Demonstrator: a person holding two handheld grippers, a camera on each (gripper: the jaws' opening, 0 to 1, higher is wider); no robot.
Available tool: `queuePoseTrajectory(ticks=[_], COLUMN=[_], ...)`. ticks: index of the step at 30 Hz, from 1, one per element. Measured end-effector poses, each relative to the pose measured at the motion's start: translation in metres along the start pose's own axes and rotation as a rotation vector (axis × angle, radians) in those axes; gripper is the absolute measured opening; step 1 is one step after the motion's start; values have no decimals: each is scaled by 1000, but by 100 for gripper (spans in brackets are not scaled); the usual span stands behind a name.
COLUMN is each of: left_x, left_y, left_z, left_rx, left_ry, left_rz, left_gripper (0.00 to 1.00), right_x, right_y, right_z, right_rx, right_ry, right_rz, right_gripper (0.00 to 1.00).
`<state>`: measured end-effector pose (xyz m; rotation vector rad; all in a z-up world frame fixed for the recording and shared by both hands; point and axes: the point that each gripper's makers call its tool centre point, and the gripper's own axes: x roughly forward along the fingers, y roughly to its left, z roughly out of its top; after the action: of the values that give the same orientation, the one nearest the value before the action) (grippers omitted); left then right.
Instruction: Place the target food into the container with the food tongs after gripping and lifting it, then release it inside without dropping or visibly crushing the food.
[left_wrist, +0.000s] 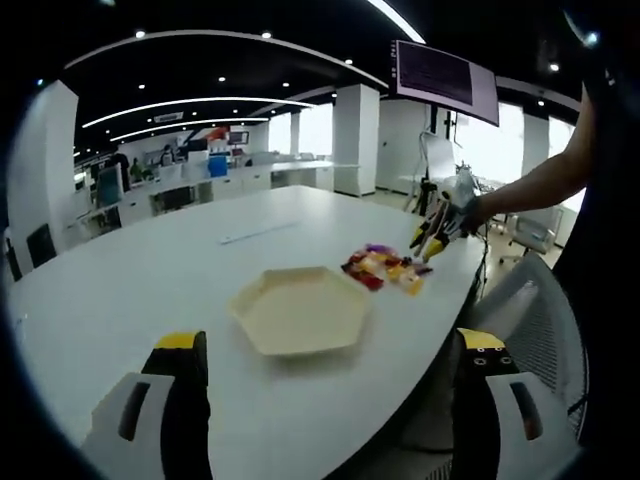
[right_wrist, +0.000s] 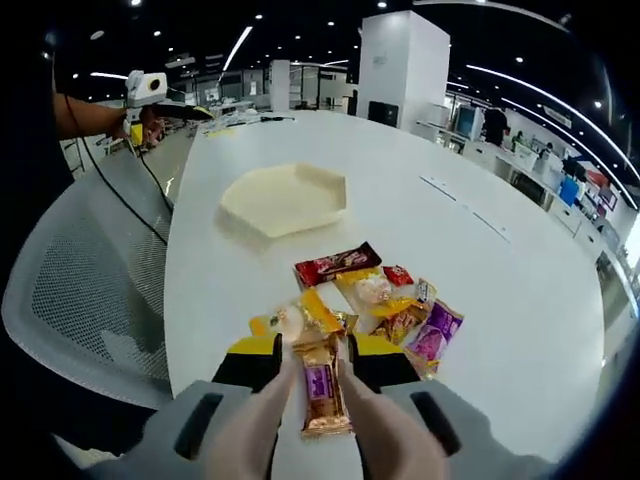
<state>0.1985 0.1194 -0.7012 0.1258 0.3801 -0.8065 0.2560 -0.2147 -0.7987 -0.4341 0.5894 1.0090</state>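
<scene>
A large white oval table (right_wrist: 520, 300) in an open-plan office holds a cream hexagonal tray (right_wrist: 285, 198) and a loose pile of wrapped snacks (right_wrist: 375, 300).

In the right gripper view, the right gripper (right_wrist: 322, 372) rises from the bottom edge, with yellow and black jaws extended by pale tong arms (right_wrist: 262, 425). The two tips sit either side of a brown wrapped snack bar (right_wrist: 320, 393) with a purple label. The bar's long axis runs along the gripper's own line, one end pointing toward the camera and the other toward the pile. The tips appear to touch its sides, but whether they truly pinch it cannot be told. The bar lies at the near edge of the pile, beside an orange wrapper (right_wrist: 318, 312). Further into the pile are a dark red bar (right_wrist: 336, 264) lying crosswise and a purple packet (right_wrist: 435, 335). The tray sits beyond the pile, apart from it.

In the left gripper view, the left gripper (left_wrist: 330, 400) has its jaws spread wide, hovering above the table with nothing between them. The tray (left_wrist: 300, 310) lies just ahead of it. Beyond, the right gripper (left_wrist: 437, 232) reaches down to the snacks (left_wrist: 385, 268), held by a person's arm (left_wrist: 540, 185).

A grey mesh chair (right_wrist: 85, 290) stands at the table's edge.
</scene>
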Motion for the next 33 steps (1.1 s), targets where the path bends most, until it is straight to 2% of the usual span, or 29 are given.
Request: queuePoseTrajectory(ticks=[12, 20, 23, 33], left_x=[-4, -8, -9, -9], left_y=[-3, -3, -3, -2], left_z=[-5, -5, -4, -3], left_rx=[-9, -7, -9, -6], left_ry=[21, 22, 19, 16], left_rz=[-6, -1, 0, 1], left_gripper=[96, 96, 96, 96], right_x=[13, 15, 15, 15], right_y=[-3, -1, -3, -2], right_z=[-11, -13, -15, -15], right_rx=[1, -61, -89, -31], right_ry=[32, 67, 85, 87], right_rz=[3, 9, -11, -40], right_gripper=[25, 26, 26, 22])
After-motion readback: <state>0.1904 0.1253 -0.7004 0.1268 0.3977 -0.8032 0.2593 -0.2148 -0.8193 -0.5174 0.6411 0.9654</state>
